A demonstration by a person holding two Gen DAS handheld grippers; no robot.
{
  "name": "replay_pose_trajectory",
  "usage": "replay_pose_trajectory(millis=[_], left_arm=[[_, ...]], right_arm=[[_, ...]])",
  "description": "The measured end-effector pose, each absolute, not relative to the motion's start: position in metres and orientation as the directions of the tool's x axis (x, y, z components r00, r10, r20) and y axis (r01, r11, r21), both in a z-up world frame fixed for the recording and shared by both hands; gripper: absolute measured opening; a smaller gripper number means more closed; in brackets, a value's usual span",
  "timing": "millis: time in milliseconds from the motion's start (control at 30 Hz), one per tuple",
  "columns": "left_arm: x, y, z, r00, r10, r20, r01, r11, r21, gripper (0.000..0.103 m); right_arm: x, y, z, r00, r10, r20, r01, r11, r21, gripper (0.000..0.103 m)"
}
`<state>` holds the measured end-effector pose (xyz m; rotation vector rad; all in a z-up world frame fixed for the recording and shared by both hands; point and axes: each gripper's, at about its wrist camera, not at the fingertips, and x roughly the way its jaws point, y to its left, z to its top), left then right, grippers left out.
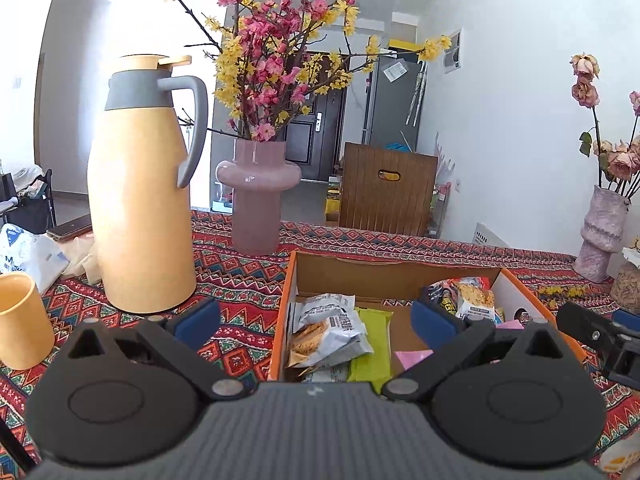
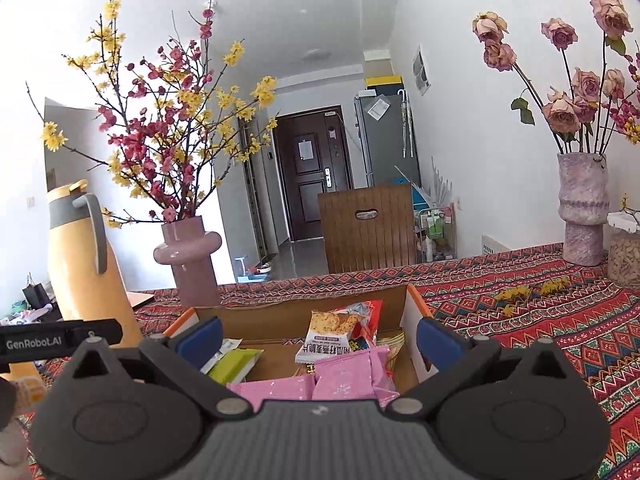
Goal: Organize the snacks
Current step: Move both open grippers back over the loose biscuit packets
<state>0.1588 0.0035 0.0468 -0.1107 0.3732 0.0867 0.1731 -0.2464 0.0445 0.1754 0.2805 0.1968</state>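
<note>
Both grippers poised at the near edge of the open box (image 1: pixel 404 276), pointing into it; all visible snacks lie inside the box, none seen loose on the cloth (image 1: pixel 240 280). Left gripper (image 1: pixel 316 316): jaws spread wide, nothing between the pads, nothing touched. Directly ahead and below it sit the grey packet (image 1: pixel 328 332) and the green bar (image 1: pixel 372 344), the bar's long axis running away from the camera, roughly in line with the fingers. Right gripper (image 2: pixel 318 338): jaws likewise wide apart, empty. Beneath and just ahead of it lie the pink packets (image 2: pixel 344 380), with the cracker packet (image 2: pixel 328 334) standing tilted behind them against a red packet (image 2: pixel 370 312) at the far right corner. Judgement: left arm is nearer the grey packet and green bar; right arm is nearer the pink and cracker packets. To grip the green bar across its narrow width the left gripper needs only to descend, no wrist turn. Which item is meant next cannot be told. Flask (image 1: pixel 140 200) and vase (image 1: pixel 258 196) stand left of the box, clear of both tools.
</note>
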Motion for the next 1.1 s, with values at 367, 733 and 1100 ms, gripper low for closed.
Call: replay_pose_trajectory(millis=[367,733,1100], left_arm=[[0.13,0.019,0.02,0.894,0.066,-0.442,-0.097,0.994,-0.048,0.103],[0.135,0.025,-0.024,0.86,0.063,-0.507,-0.098,0.994,-0.044,0.103],[0.133,0.028,-0.025,0.867,0.031,-0.496,-0.079,0.994,-0.077,0.103]], right_arm=[[0.149,-0.251,0.023,0.912,0.228,-0.341,-0.174,0.968,0.182,0.103],[0.142,-0.251,-0.007,0.872,0.215,-0.441,-0.15,0.972,0.178,0.103],[0.148,-0.24,-0.018,0.844,0.196,-0.499,-0.143,0.979,0.144,0.103]])
